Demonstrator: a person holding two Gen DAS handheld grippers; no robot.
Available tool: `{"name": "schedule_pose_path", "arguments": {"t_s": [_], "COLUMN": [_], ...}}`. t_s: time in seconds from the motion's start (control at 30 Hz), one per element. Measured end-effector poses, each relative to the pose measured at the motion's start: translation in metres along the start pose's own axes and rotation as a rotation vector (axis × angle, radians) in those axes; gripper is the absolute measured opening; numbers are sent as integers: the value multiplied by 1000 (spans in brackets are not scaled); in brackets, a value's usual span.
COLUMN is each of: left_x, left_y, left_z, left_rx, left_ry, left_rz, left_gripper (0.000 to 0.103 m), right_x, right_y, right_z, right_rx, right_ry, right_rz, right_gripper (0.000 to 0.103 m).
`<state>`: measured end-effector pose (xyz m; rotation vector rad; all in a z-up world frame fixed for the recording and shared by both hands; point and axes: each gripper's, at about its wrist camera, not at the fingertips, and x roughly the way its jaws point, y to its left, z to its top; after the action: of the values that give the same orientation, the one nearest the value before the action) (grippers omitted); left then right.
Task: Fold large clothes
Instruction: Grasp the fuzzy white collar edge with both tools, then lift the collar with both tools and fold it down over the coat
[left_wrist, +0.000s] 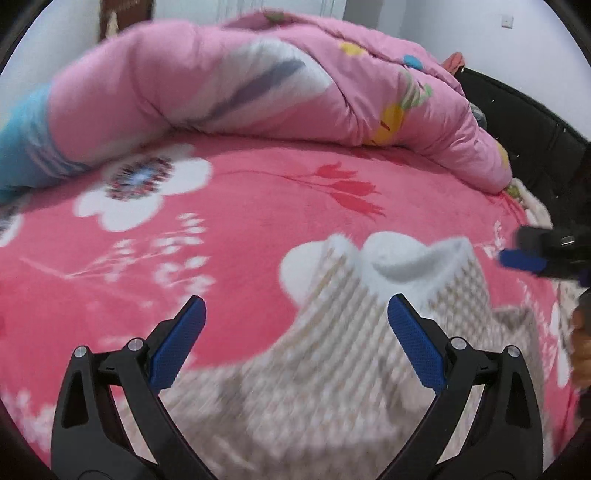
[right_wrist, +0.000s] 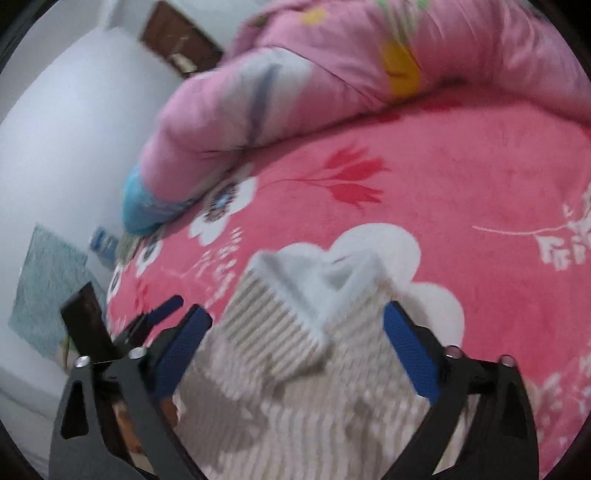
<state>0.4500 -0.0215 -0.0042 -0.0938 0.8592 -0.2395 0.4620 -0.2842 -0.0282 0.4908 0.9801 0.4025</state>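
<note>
1. We see the beige ribbed garment (left_wrist: 332, 369) with its white collar (right_wrist: 314, 280) lying on the red floral bed cover (left_wrist: 240, 240), blurred.
2. Our left claw (left_wrist: 296, 343) hangs over it, jaws spread, holding nothing.
3. Our right claw (right_wrist: 297, 347) is likewise released above the collar.
4. A pink quilt (left_wrist: 240, 81) is heaped along the bed's far side.
</note>
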Motion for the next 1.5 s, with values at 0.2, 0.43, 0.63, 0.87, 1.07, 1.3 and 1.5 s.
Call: {"name": "schedule_pose_path", "arguments": {"t_s": [0.2, 0.43, 0.63, 0.87, 1.07, 1.3, 1.5], "left_x": [50, 53, 3, -73, -111, -102, -105], "left_y": [-1, -12, -34, -50, -53, -48, -24], "left_z": [14, 15, 11, -15, -73, -111, -131], "left_rx": [-53, -6, 94, 226, 323, 296, 189], "left_ry": [49, 61, -37, -110, -105, -41, 2], "left_rz": [-57, -122, -128, -144, -140, -112, -94], "left_gripper": [93, 26, 16, 14, 14, 15, 33], "right_x": [48, 41, -1, -47, -96, -69, 5], "right_y": [-12, -5, 19, 34, 43, 58, 57], "right_z": [22, 13, -12, -64, -100, -62, -114], "right_rx": [-27, -134, -264, -394, -447, -302, -309], "right_ry": [67, 58, -14, -49, -79, -54, 250], "right_rz": [-104, -182, -173, -109, -36, 151, 125], "right_gripper": [67, 17, 13, 13, 14, 14, 14]}}
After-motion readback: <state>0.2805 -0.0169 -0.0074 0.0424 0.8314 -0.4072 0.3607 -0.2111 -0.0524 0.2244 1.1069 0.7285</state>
